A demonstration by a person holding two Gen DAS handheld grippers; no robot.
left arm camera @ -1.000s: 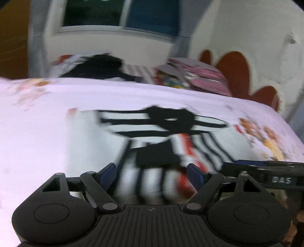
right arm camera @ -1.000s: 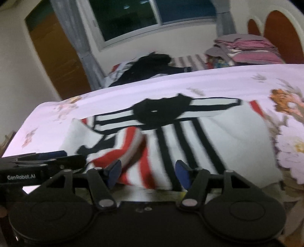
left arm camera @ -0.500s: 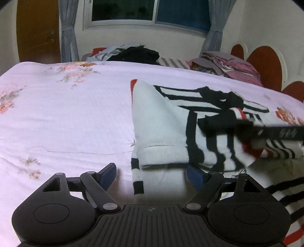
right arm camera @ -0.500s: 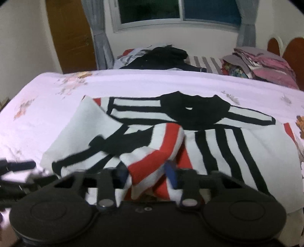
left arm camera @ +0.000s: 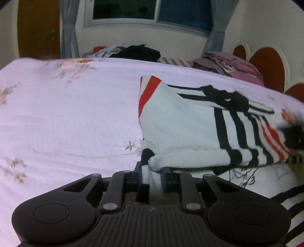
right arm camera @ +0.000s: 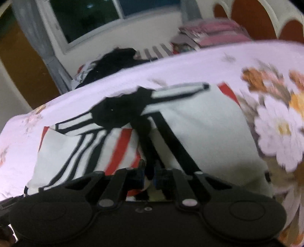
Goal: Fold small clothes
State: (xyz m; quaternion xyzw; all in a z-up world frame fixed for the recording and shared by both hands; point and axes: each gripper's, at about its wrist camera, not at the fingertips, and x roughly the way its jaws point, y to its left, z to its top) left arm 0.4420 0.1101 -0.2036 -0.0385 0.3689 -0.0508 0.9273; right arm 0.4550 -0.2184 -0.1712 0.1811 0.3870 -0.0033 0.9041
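My left gripper (left arm camera: 152,177) is closing on the sweater (left arm camera: 182,129) hem — white knit bunched between the pads. It lies on the floral bedsheet (left arm camera: 72,117).

The room light is soft and a bit dim, and the window (left arm camera: 152,9) is dark. The left view is mostly sharp, but smeared at its right edge. The right view is blurry all over, and the flowers on the bed sheet (right arm camera: 275,123) look smudged. Both pictures bend and darken at the corners.
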